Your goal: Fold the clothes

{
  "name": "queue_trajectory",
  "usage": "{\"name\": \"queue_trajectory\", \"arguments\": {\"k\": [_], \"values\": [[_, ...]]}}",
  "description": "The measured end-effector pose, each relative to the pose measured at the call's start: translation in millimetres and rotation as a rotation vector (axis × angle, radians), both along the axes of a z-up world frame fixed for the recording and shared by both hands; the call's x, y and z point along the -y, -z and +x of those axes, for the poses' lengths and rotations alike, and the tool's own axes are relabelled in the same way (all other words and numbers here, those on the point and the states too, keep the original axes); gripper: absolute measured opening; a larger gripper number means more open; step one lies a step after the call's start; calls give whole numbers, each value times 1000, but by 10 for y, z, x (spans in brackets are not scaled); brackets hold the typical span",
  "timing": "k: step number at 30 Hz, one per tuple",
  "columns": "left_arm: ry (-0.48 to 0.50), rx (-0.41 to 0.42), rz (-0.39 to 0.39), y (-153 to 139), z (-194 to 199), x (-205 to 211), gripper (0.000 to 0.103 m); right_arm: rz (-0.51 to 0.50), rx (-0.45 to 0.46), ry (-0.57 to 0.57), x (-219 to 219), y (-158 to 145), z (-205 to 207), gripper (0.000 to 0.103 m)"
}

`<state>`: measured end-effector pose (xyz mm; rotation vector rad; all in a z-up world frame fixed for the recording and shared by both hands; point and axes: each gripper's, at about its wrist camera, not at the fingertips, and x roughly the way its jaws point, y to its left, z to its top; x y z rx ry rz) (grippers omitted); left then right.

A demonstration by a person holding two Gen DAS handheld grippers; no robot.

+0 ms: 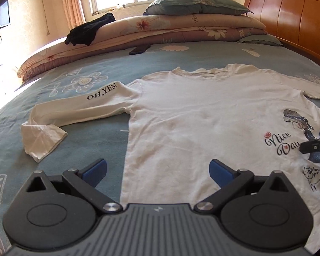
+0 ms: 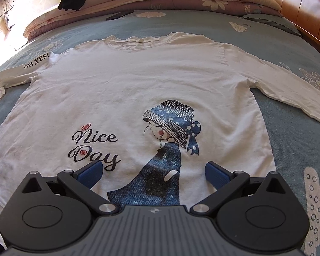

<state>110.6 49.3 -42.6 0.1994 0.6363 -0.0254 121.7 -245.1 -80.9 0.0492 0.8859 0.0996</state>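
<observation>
A white long-sleeved shirt lies flat, front up, on the blue flowered bedspread. It bears a girl-in-hat print and the words "Nice Day". Its left sleeve, lettered "OH,YES!", runs out sideways with the cuff bent back toward me. The other sleeve stretches off to the right. My left gripper hovers open over the shirt's lower left edge, nothing between its blue pads. My right gripper hangs open above the print near the hem. One of its fingers shows at the right edge of the left wrist view.
Folded quilts and a grey-green pillow are stacked at the far side of the bed. A black garment lies on the quilts, a dark flat object below them. A wooden headboard stands at the right.
</observation>
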Motion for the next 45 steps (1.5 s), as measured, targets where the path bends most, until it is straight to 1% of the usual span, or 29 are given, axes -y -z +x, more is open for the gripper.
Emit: {"name": "queue_trajectory", "arguments": {"k": [2, 4, 5, 6, 7, 8, 9, 10, 11, 13, 18, 21, 24, 25, 26, 27, 29, 30, 31, 33, 35, 37, 38, 39, 41, 43, 45], "values": [[-64, 13, 71, -47, 187, -203, 87, -17, 3, -1, -29, 5, 15, 103], [-132, 8, 135, -48, 384, -402, 76, -24, 6, -5, -47, 5, 27, 103], [-155, 12, 173, -27, 477, -497, 74, -26, 6, -8, -52, 4, 33, 103], [-177, 15, 211, 8, 559, -585, 73, -26, 6, -11, -52, 4, 38, 103], [-199, 9, 246, 58, 638, -670, 67, -23, 8, -11, -46, 6, 43, 103], [-216, -3, 284, 123, 708, -749, 60, -22, 8, -13, -40, 9, 49, 103], [-228, -19, 322, 195, 770, -816, 57, -24, 8, -14, -39, 13, 55, 103], [-237, -34, 355, 269, 828, -880, 51, -26, 9, -15, -39, 15, 61, 103], [-246, -45, 364, 324, 870, -948, 44, -29, 10, -16, -39, 17, 67, 103], [-251, -60, 338, 390, 930, -1082, 42, -34, 12, -19, -45, 22, 81, 103], [-173, -60, 205, 402, 1023, -1282, 43, -46, 20, -28, -59, 38, 103, 103], [-144, -94, 123, 387, 1119, -1393, 43, -45, 27, -33, -55, 47, 111, 103], [-162, -134, 21, 353, 1195, -1520, 44, -42, 33, -35, -48, 52, 113, 103], [-164, -141, 6, 347, 1200, -1539, 41, -42, 34, -33, -48, 52, 114, 103], [-164, -145, 6, 342, 1202, -1538, 36, -42, 36, -32, -50, 53, 115, 103], [-166, -150, 8, 330, 1207, -1529, 26, -42, 38, -31, -51, 54, 115, 103], [-169, -163, 2, 296, 1224, -1516, 13, -42, 42, -28, -51, 55, 118, 103], [-170, -166, -1, 277, 1228, -1509, 4, -41, 43, -27, -50, 56, 120, 103], [-174, -160, 3, 247, 1233, -1504, 1, -40, 45, -26, -48, 57, 122, 103], [-192, -137, 15, 159, 1231, -1515, 1, -38, 49, -24, -45, 58, 126, 103], [-202, -106, 10, 53, 1210, -1559, 1, -38, 50, -24, -45, 58, 129, 103], [-194, -92, 21, -32, 1209, -1615, 1, -40, 52, -24, -48, 61, 132, 103], [-179, -81, 46, -53, 1192, -1620, 3, -41, 53, -24, -51, 62, 134, 103], [-153, -79, 94, -47, 1170, -1595, 5, -42, 53, -25, -53, 63, 135, 103], [-95, -92, 215, 1, 1121, -1512, 13, -43, 54, -29, -52, 62, 135, 103], [-26, -108, 362, 90, 1032, -1408, 13, -43, 54, -31, -51, 60, 135, 103], [47, -115, 480, 176, 917, -1343, 13, -45, 54, -34, -50, 59, 137, 103]]}}
